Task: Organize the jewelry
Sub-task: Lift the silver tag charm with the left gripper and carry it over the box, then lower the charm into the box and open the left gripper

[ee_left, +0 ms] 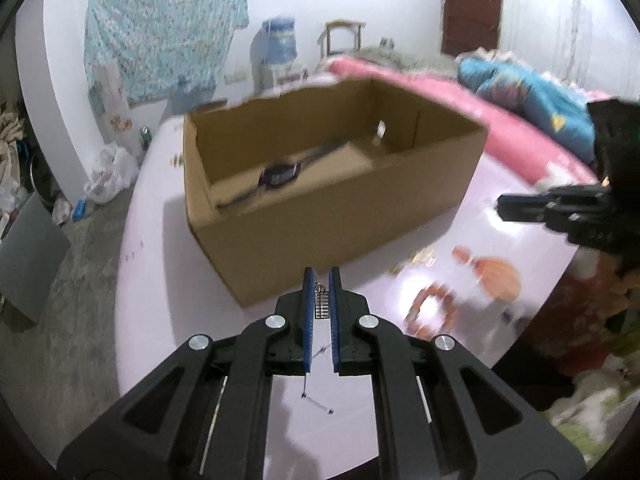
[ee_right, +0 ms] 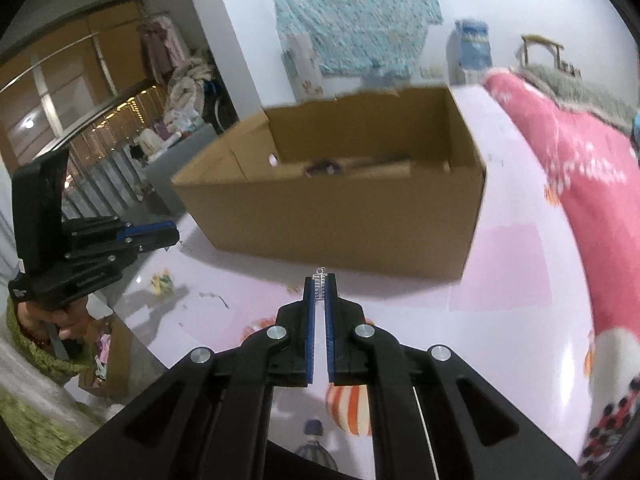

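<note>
**Status: one item boxed, two in transfer**

The cardboard box (ee_left: 328, 184) stands open on the bench (ee_left: 168, 264) and already contains a wristwatch (ee_left: 279, 173). The left gripper (ee_left: 321, 280) is narrowed onto a silver ladder-pattern earring (ee_left: 321, 304), thin bars dangling beneath it. The right gripper (ee_right: 319, 282) pinches a matching earring (ee_right: 319, 286), its loop above the tips. Both are held near the box's front wall, off the bench. Judged remaining: deposit both earrings, then the small pieces (ee_right: 208, 300) left on the bench
</note>
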